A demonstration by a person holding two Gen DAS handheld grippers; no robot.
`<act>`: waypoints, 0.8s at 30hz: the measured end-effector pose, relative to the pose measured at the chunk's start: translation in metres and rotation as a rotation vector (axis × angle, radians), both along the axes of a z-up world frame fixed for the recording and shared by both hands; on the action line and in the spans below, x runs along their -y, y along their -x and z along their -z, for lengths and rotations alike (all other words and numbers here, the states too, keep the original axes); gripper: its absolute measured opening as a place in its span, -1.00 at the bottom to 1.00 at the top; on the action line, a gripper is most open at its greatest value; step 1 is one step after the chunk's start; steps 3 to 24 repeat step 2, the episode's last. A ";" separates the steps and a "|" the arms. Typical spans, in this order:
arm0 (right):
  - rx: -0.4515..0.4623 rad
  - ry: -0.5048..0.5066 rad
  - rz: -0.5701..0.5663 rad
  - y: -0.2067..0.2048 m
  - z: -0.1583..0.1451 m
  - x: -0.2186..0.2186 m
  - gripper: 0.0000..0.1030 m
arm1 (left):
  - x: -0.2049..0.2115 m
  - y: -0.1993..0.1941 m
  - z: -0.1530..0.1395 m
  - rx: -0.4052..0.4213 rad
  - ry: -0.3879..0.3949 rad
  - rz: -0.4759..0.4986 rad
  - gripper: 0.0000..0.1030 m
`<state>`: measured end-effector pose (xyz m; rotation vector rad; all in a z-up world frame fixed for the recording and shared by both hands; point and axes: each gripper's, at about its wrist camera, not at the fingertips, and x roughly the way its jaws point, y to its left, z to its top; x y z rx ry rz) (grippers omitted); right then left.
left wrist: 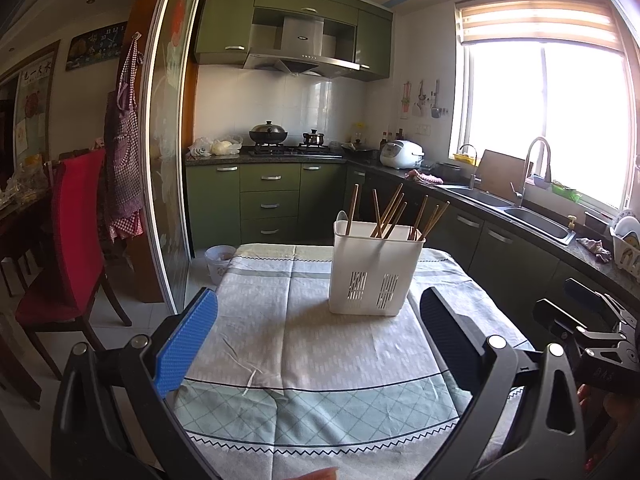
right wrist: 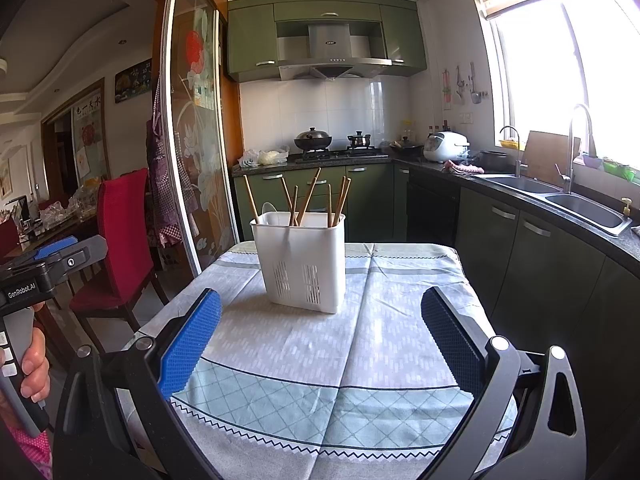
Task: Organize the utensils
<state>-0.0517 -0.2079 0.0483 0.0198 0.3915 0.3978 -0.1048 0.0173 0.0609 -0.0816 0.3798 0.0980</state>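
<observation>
A white plastic utensil holder [left wrist: 374, 274] stands upright on the cloth-covered table [left wrist: 280, 340]. It holds several wooden chopsticks [left wrist: 390, 212] and a white spoon [left wrist: 342, 218]. It also shows in the right wrist view [right wrist: 302, 264], with chopsticks [right wrist: 308, 200] sticking up. My left gripper [left wrist: 318, 320] is open and empty, in front of the holder. My right gripper [right wrist: 320, 320] is open and empty, also short of the holder. The right gripper's body shows in the left wrist view [left wrist: 588, 328]. The left one shows in the right wrist view [right wrist: 48, 268].
A red chair [left wrist: 76, 240] stands left of the table beside a sliding glass door [left wrist: 168, 160]. A white bin [left wrist: 219, 258] sits on the floor beyond the table. Green cabinets, a stove [left wrist: 294, 150] and a sink counter [left wrist: 536, 220] line the back and right.
</observation>
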 end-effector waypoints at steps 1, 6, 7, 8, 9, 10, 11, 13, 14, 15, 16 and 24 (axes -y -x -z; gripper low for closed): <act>0.000 0.000 0.000 0.000 0.000 0.000 0.92 | 0.000 0.000 0.000 0.000 0.000 0.001 0.87; 0.000 -0.001 0.000 0.000 0.001 0.000 0.92 | 0.000 0.000 0.000 -0.001 0.003 0.004 0.87; 0.000 -0.001 0.000 0.000 0.001 0.000 0.92 | 0.000 0.000 0.000 -0.001 0.003 0.004 0.87; 0.000 -0.001 0.000 0.000 0.001 0.000 0.92 | 0.000 0.000 0.000 -0.001 0.003 0.004 0.87; 0.000 -0.001 0.000 0.000 0.001 0.000 0.92 | 0.000 0.000 0.000 -0.001 0.003 0.004 0.87; 0.000 -0.001 0.000 0.000 0.001 0.000 0.92 | 0.000 0.000 0.000 -0.001 0.003 0.004 0.87; 0.000 -0.001 0.000 0.000 0.001 0.000 0.92 | 0.000 0.000 0.000 -0.001 0.003 0.004 0.87; 0.000 -0.001 0.000 0.000 0.001 0.000 0.92 | 0.000 0.000 0.000 -0.001 0.003 0.004 0.87; 0.000 -0.001 0.000 0.000 0.001 0.000 0.92 | 0.000 0.000 0.000 -0.001 0.003 0.004 0.87; 0.000 -0.001 0.000 0.000 0.001 0.000 0.92 | 0.000 0.000 0.000 -0.001 0.003 0.004 0.87; 0.000 -0.001 0.000 0.000 0.001 0.000 0.92 | 0.000 0.000 0.000 -0.001 0.003 0.004 0.87; 0.000 -0.001 0.000 0.000 0.001 0.000 0.92 | 0.000 0.000 0.000 -0.001 0.003 0.004 0.87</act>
